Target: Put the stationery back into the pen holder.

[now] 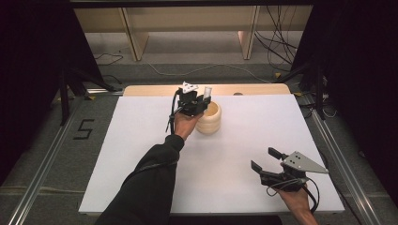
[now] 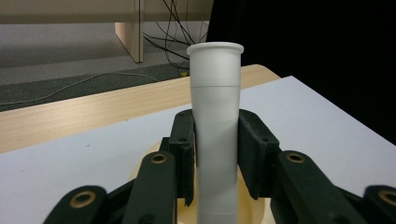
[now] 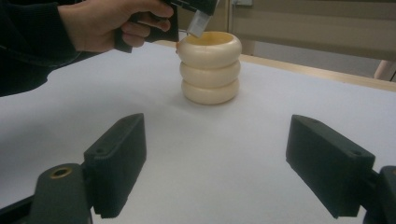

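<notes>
- The left gripper has its two black jaws pressed against opposite sides of a white tube, one pad on each flank, so the tube is clamped between them.
- The right gripper has its jaws spread wide with bare white table between them; they hold nothing.
- In the left gripper view the tube stands upright between the pads, its flared rim above them and its lower end cut off by the bottom edge of the picture, so how far down it reaches cannot be told there.
- Below the clamped tube in that view lies a cream curve, part of the ringed wooden holder; the jaws and the tube cover most of it.
- In the right gripper view the holder shows whole: three stacked cream rings, open at the top, standing on the white table.
- There the tube's lower end sits just at the holder's rim on its left side; whether it touches the rim is unclear, and the tube's upper part is cut off by the top edge.
- The left hand grips the handle above and left of the holder.
- In the high view the left gripper overlaps the holder's rim near the table's far middle; the tube's top pokes out above it.
- The right gripper rests near the table's near right corner, well apart from the holder.
</notes>
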Demonstrator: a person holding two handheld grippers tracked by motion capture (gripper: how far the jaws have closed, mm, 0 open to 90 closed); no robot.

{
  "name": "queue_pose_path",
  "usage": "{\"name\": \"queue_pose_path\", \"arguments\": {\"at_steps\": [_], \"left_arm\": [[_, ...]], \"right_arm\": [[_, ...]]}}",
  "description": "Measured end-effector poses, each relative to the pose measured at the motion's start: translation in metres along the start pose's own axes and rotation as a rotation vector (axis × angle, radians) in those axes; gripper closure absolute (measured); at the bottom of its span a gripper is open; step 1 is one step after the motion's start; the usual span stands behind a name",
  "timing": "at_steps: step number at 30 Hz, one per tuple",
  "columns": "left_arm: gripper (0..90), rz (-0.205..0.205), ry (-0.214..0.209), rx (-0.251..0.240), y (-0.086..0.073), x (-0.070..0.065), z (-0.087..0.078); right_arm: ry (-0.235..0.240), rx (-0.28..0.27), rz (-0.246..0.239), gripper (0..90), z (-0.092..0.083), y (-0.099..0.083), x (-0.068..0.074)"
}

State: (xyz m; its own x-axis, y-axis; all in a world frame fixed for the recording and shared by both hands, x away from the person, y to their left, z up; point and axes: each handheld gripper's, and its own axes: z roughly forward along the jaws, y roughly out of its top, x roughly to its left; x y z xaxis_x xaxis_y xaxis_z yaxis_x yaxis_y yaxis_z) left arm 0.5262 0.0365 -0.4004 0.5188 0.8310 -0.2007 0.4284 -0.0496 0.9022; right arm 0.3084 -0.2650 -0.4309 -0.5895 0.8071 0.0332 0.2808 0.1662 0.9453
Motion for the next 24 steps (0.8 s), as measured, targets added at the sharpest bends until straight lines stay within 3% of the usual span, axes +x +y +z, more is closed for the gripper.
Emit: {"name": "queue_pose_path", "arguments": {"at_steps": [24], "left_arm": [[68.8,-0.007,0.009,0.051,-0.016,-0.002,0.015]], "right_arm": [[0.001,-0.001,0.002,21.2,0.0,0.0,0.0]]}}
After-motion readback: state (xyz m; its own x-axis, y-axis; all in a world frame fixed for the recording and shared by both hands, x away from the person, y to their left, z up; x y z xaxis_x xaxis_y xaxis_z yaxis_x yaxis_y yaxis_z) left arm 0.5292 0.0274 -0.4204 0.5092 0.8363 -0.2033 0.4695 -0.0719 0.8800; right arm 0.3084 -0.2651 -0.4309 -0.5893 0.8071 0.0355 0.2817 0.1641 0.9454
